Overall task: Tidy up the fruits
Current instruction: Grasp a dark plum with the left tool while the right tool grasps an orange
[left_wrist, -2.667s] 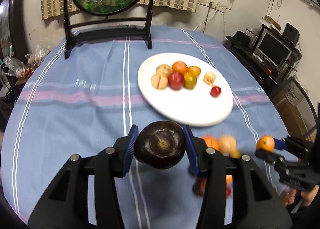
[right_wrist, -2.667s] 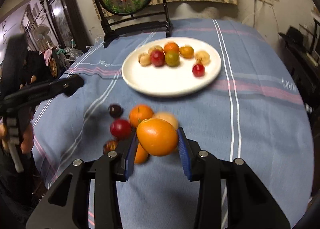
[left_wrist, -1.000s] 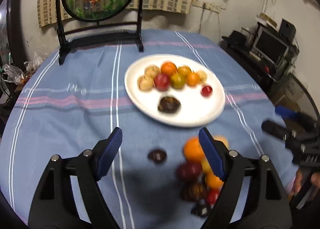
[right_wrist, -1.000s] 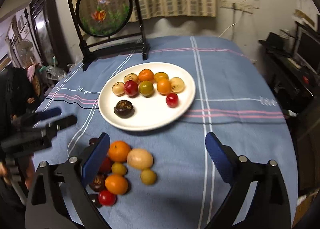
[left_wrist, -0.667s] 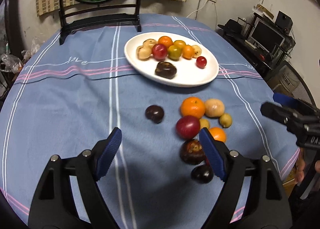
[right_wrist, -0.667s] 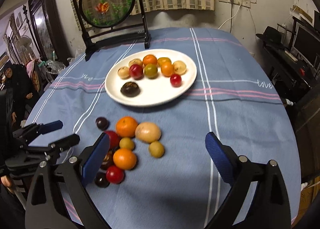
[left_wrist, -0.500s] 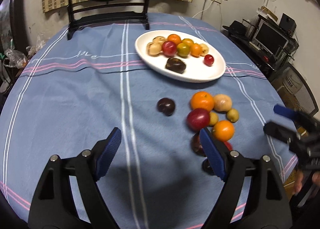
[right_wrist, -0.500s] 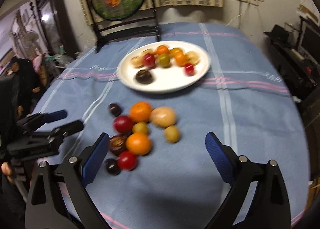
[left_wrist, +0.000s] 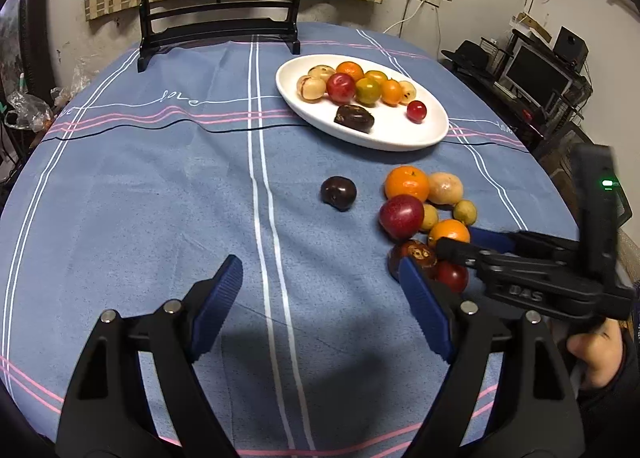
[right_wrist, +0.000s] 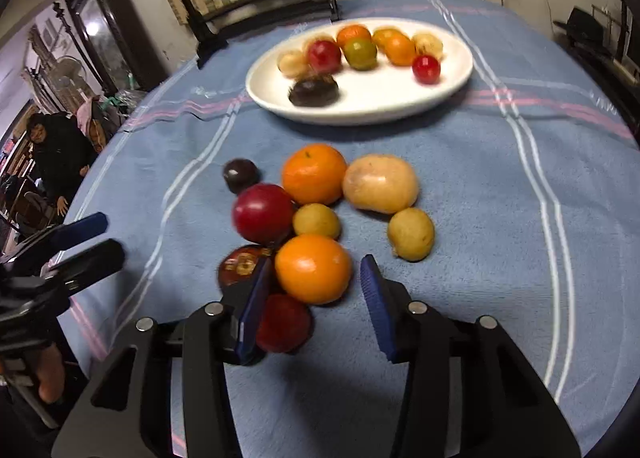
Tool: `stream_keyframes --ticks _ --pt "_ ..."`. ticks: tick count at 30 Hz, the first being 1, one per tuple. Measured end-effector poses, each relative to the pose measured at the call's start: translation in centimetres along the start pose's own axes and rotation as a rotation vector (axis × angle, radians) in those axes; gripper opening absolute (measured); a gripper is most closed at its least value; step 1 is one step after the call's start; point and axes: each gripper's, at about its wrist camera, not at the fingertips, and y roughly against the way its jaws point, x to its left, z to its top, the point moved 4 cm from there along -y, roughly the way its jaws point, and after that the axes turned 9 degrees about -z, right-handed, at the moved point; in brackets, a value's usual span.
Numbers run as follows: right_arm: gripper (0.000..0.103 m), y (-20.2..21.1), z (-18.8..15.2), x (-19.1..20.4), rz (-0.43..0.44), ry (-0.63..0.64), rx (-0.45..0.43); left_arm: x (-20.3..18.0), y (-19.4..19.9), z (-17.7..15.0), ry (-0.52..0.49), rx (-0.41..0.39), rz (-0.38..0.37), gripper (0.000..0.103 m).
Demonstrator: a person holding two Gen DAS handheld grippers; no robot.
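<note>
1. So the dark fruit [left_wrist: 354, 117] the left gripper [left_wrist: 320, 290] was carrying now sits on the plate [left_wrist: 434, 136], and that gripper hangs wide apart and empty over the cloth [left_wrist: 160, 198].
2. Meanwhile the right gripper [right_wrist: 314, 298] dropped its orange on the plate too, came down on the loose pile, and its jaws have just been closing around another orange [right_wrist: 313, 268]. Can't tell if the pads are pressing yet.
3. Looks like that orange goes next; plenty left on the cloth.
</note>
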Motion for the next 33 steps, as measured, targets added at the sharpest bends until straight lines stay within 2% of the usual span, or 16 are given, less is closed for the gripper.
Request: stream_keyframes --ticks 2,7,11,14,16,19,20,21,22,27,29,33 --pt "0.041 -0.1 0.0 -0.1 0.024 -0.012 0.006 0.0 0.0 0.2 -0.004 -0.003 0.004 0.083" --pt "0.04 2.1 -0.2 -0.4 0.006 -0.002 -0.031 0.6 -1.4 1.6 -0.021 0.014 0.019 0.083" --pt "0.04 3.6 -0.8 -1.7 -0.004 -0.018 -0.056 1.4 -4.4 3.0 -0.04 0.048 0.004 0.083" --pt "0.04 3.9 -1.1 -2.6 0.009 -0.042 -0.052 1.7 -6.6 3.3 -0.046 0.087 -0.011 0.081" --pt "0.04 4.0 -1.2 -3.1 0.026 -0.058 -0.051 1.6 -7.9 3.5 -0.05 0.106 -0.047 0.08" --pt "0.041 4.0 -1.1 -3.7 0.053 -0.08 -0.054 1.4 -9.4 4.0 -0.057 0.121 -0.063 0.072" --pt "0.041 4.1 -1.1 -3.7 0.057 -0.081 -0.057 1.3 -9.9 4.3 -0.069 0.121 -0.054 0.065" --pt "0.041 4.1 -1.1 -3.8 0.065 -0.084 -0.059 1.0 -10.4 4.5 -0.083 0.129 -0.054 0.054" --pt "0.041 4.1 -1.0 -3.8 0.072 -0.085 -0.059 0.8 -11.0 4.6 -0.094 0.14 -0.058 0.048" --pt "0.041 4.0 -1.0 -4.5 0.077 -0.096 -0.054 -0.2 -11.8 4.7 -0.147 0.122 -0.026 0.045" --pt "0.041 4.2 -0.9 -4.7 0.073 -0.1 -0.061 -0.3 -11.7 4.7 -0.141 0.119 -0.033 0.033" --pt "0.041 4.2 -0.7 -4.8 0.072 -0.098 -0.064 -0.3 -10.7 4.7 -0.105 0.107 -0.048 0.032"
